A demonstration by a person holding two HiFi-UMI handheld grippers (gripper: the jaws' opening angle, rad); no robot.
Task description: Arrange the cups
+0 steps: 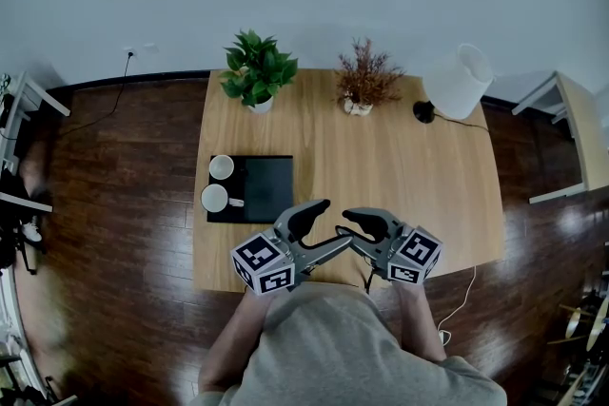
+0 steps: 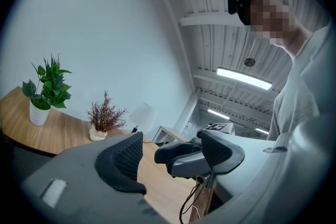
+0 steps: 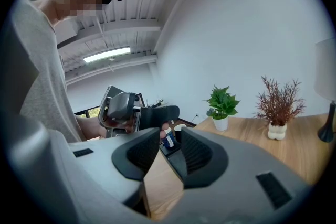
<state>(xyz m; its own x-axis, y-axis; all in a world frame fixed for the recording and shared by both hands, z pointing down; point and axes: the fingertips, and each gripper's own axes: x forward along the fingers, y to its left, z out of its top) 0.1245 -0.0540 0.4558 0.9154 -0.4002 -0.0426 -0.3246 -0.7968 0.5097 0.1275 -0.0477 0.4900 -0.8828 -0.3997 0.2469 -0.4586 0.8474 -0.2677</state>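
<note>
Both tools empty: left gripper (image 2: 173, 153) jaws wide apart, right gripper (image 3: 170, 157) jaws part-open, nothing between. Near cup (image 1: 215, 198) and far cup (image 1: 221, 167) sit on the tray (image 1: 271, 190), well off the left gripper's left flank. Suggest turning left onto the near cup, approaching level and clamping the wall squarely.

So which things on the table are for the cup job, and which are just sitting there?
For the job:
- back cup and front cup, both white
- black tray they stand on
- left gripper and right gripper, both open with nothing held

Just sitting there:
- green plant
- dried plant
- white lamp
</note>
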